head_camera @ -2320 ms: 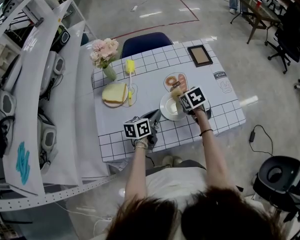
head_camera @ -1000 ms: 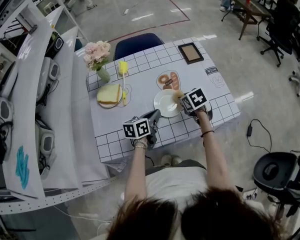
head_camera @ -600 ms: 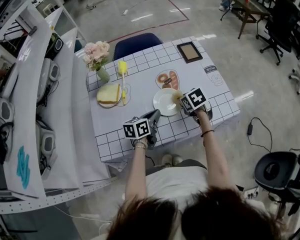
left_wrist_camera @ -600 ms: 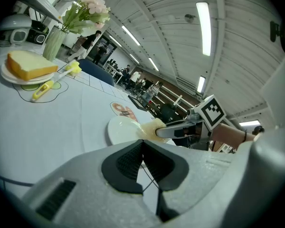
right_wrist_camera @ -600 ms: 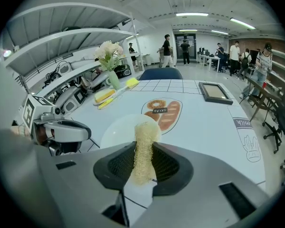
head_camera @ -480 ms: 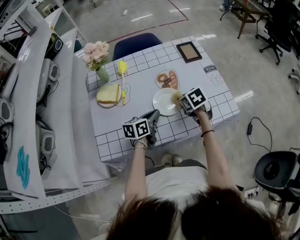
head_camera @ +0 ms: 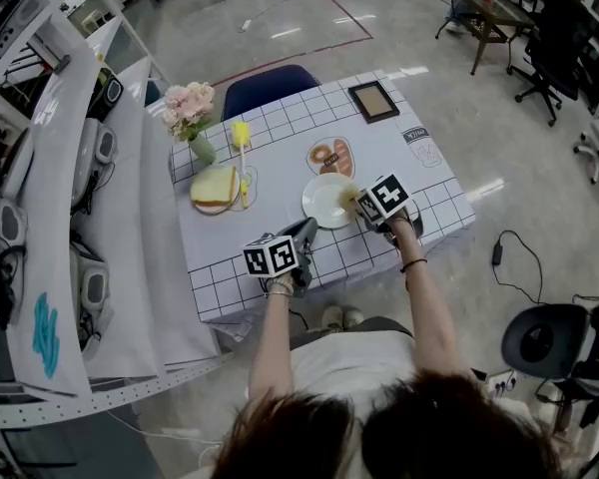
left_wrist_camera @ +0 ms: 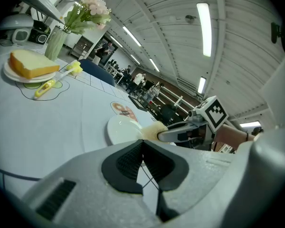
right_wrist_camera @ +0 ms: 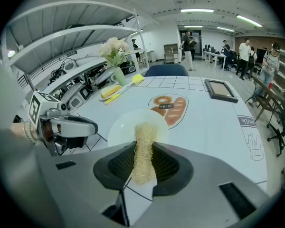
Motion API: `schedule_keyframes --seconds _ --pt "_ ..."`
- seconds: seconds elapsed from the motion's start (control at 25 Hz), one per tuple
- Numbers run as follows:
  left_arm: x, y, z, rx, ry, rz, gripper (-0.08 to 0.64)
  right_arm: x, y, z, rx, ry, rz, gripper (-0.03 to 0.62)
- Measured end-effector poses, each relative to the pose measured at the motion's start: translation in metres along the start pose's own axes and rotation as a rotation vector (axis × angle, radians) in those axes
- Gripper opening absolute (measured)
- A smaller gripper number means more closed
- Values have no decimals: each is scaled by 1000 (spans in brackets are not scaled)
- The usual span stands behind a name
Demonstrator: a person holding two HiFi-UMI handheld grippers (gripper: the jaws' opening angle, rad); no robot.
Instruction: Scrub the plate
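A white plate (head_camera: 326,201) lies on the checked tablecloth, near the table's front. My right gripper (head_camera: 359,202) is shut on a tan loofah scrubber (head_camera: 349,192), which sits over the plate's right rim. In the right gripper view the scrubber (right_wrist_camera: 143,148) stands upright between the jaws of the right gripper (right_wrist_camera: 143,161), with the plate (right_wrist_camera: 121,129) just beyond. My left gripper (head_camera: 303,231) hovers at the plate's near left, jaws shut with nothing in them. In the left gripper view, the left gripper (left_wrist_camera: 142,145) faces the plate (left_wrist_camera: 122,128) and the scrubber (left_wrist_camera: 154,128).
At the table's back left are a slice of bread on a small plate (head_camera: 216,185), a yellow brush (head_camera: 242,140) and a vase of pink flowers (head_camera: 188,110). A bread-print mat (head_camera: 331,156) and a picture frame (head_camera: 367,100) lie behind the plate. A blue chair (head_camera: 270,86) stands beyond; shelving runs along the left.
The scrubber in my right gripper has shifted from over the plate's middle toward its right rim. The head view has drifted slightly. The left gripper keeps its place.
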State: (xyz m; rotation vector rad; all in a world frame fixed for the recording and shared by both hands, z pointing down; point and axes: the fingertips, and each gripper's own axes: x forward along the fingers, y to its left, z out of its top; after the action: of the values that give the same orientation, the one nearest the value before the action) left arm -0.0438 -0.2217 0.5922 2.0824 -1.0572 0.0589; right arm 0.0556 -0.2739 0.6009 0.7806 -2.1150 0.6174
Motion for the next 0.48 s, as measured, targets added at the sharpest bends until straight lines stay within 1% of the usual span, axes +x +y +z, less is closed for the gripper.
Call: schedule_keyframes --seconds 0.48 --pt "-6 1 -4 -4 -1 -3 11 1 15 -8 -28 44 44 84"
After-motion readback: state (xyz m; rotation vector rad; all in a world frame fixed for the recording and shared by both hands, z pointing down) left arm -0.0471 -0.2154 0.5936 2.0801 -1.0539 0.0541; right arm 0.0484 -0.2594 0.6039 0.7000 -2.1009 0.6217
